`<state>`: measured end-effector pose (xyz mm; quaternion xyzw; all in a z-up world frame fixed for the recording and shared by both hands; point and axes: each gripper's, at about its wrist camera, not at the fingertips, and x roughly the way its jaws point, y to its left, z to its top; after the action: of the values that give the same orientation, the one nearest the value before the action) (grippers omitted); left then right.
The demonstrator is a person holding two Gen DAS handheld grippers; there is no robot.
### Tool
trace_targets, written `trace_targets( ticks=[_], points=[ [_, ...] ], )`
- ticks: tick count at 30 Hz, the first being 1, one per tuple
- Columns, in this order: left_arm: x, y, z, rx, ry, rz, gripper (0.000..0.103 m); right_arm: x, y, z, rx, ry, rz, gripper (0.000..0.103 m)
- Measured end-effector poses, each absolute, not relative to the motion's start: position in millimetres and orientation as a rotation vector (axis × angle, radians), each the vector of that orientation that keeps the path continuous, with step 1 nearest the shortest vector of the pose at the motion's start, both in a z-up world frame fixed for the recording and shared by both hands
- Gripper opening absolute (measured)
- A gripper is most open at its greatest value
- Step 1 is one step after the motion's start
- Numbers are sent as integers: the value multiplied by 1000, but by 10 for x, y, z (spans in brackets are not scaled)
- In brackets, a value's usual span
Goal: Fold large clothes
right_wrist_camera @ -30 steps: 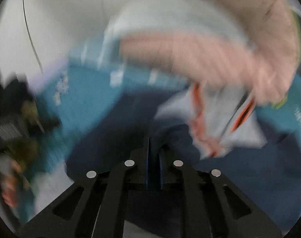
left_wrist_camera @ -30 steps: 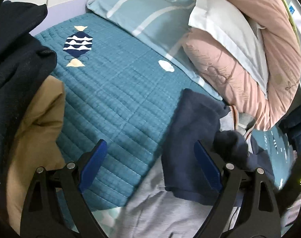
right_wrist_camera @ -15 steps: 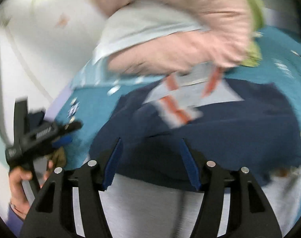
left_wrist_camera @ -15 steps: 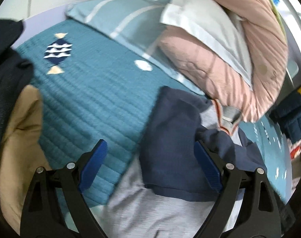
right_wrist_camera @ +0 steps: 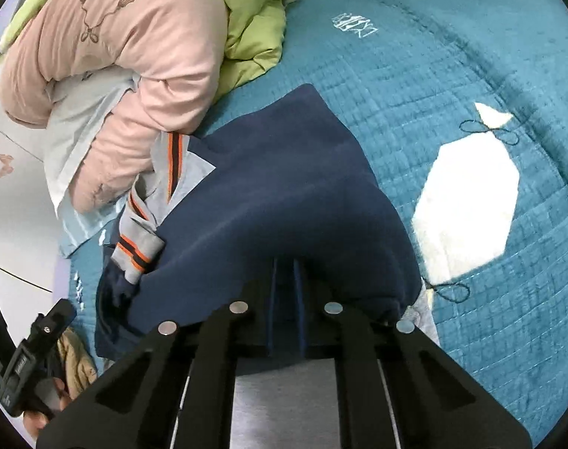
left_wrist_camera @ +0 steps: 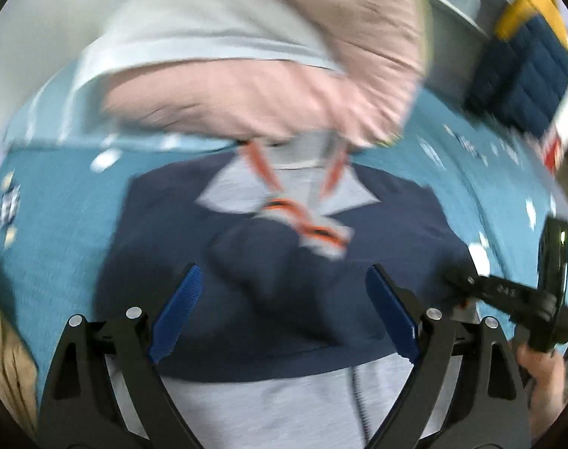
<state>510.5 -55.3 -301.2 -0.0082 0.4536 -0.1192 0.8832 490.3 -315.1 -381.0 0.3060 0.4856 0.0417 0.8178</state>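
Right claw [right_wrist_camera: 286, 280] just closed, clamped on the top [right_wrist_camera: 269, 202].
Left claw [left_wrist_camera: 284, 310] apart over it; next fold can start.

A teal quilt [right_wrist_camera: 415, 86] with white patches covers the bed. A rolled pink duvet [right_wrist_camera: 134, 37] lies on it, wrapped around a pale pillow [right_wrist_camera: 81, 119], with a green blanket [right_wrist_camera: 254, 37] tucked against it.

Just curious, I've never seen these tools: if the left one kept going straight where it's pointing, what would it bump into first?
Most likely the navy blue garment on the bed, lying right ahead between the open left gripper; depth is unclear in the blur.
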Motion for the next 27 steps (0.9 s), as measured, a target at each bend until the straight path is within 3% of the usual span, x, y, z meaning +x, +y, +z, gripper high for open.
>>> trace_targets(
  ticks=[5, 11, 13, 15, 21, 24, 27],
  points=[
    [5438, -1236, -3263, 228, 1047, -191, 89, 4877, -3212, -3832, 738, 1028, 100, 10],
    [5709, -1253, -3680, 308, 1128, -129, 85, 4873, -3275, -3872, 822, 1026, 119, 11],
    [5722, -1077, -3555, 243, 1098, -115, 48, 4866, -3290, -3873, 829, 1026, 125, 11],
    [5728, -814, -3429, 123, 1087, -129, 36, 4857, -3314, -3883, 841, 1024, 131, 10],
    [5471, 23, -3167, -124, 994, -111, 35, 4830, -3347, -3866, 847, 1024, 135, 11],
    [5297, 428, -3181, -240, 995, -61, 53, 4826, -3346, -3867, 843, 1026, 135, 11],
    [5219, 656, -3294, -254, 1045, -7, 55, 4817, -3331, -3851, 831, 1031, 134, 12]
  ],
)
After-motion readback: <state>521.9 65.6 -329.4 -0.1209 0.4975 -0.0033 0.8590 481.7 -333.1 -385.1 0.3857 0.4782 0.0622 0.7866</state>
